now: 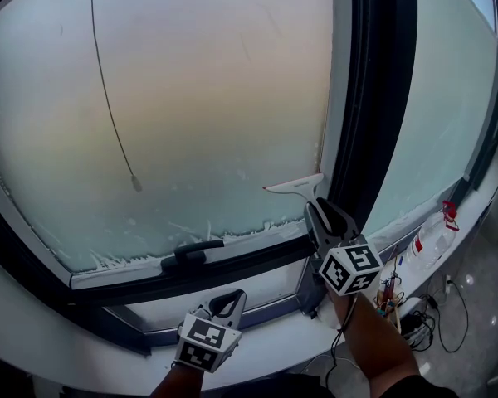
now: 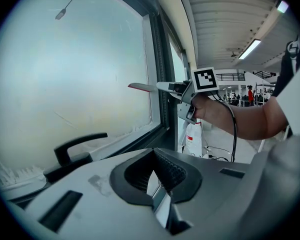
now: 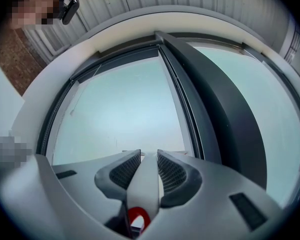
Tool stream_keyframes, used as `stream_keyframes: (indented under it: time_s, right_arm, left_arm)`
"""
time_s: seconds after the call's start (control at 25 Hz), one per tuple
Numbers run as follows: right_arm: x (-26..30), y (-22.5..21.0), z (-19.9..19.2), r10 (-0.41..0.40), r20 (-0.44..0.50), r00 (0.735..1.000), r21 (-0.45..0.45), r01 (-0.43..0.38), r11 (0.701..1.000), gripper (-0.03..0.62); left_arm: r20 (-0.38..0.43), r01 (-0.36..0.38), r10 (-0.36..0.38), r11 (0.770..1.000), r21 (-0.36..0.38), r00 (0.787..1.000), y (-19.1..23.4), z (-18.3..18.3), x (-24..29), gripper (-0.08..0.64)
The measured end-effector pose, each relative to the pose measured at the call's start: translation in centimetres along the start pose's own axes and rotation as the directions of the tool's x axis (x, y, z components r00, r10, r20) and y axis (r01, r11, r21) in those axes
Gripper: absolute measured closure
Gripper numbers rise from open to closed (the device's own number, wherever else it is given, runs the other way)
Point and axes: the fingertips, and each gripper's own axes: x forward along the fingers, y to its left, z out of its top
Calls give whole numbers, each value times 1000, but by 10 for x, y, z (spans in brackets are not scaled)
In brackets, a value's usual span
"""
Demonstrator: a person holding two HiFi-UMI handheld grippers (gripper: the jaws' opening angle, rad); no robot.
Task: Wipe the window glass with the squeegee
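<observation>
Head view: squeegee [image 1: 296, 186] is held up by the right gripper [image 1: 320, 211], blade against the window glass [image 1: 191, 98] at the pane's lower right corner, just beside the dark frame [image 1: 373, 98]. The left gripper [image 1: 225, 303] hangs low near the sill, below the window handle [image 1: 192, 253], touching nothing. A cord [image 1: 108, 81] dangles in front of the glass. White foam residue [image 1: 232, 230] streaks the bottom edge and the lower left edge. A bottle [image 1: 432, 237] sits on the sill, well to the right.

Left gripper view: left gripper [image 2: 153, 171] jaws are pressed together with nothing between them. Beyond them the squeegee [image 2: 144, 87] sticks out sideways from the right gripper [image 2: 182, 90], blade end at the glass [image 2: 80, 74].

Right gripper view: right gripper [image 3: 145, 165] jaws are clamped on the squeegee [image 3: 144, 184] handle, pointing at the glass [image 3: 125, 114], with the frame [image 3: 210, 109] to the right.

Progress, judged: most of the pane looks evenly hazy with no obvious foam, so the bulk seems wiped. The bottom strip and the left edge show residue and are likely left. Hard to tell more through the frosted look.
</observation>
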Motion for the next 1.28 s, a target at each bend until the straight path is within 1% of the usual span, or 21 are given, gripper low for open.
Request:
stream_keyframes:
  time_s: [0.16, 0.36, 0.52, 0.64, 1.0, 1.12, 1.28]
  right_arm:
    - [-5, 0, -28, -18, -47, 999, 1, 18, 1000, 497]
    - [-11, -3, -60, -32, -101, 994, 49, 37, 998, 497]
    - [-14, -6, -84, -42, -145, 989, 90, 55, 994, 497]
    - [-16, -8, -100, -46, -179, 983, 102, 65, 993, 497]
    - [-20, -9, -135, -54, -253, 966, 77, 76, 994, 497]
    - [-21, -7, -139, -57, -260, 964, 55, 74, 996, 497]
    - [-19, -6, -140, -60, -263, 963, 53, 76, 996, 497]
  left_arm:
    - [-18, 6, -6, 1000, -12, 1000, -4, -11, 1, 560]
    - [-43, 22, -24, 999, -30, 999, -12, -27, 4, 560]
    - [-45, 18, -20, 999, -39, 999, -11, -30, 3, 560]
    - [-47, 13, -15, 999, -44, 999, -9, -31, 2, 560]
    - [-52, 2, -5, 998, -57, 999, -5, -36, -2, 560]
    - [-50, 2, -5, 998, -57, 999, -4, -37, -3, 560]
    - [-51, -2, -1, 998, -58, 999, -1, -36, -5, 560]
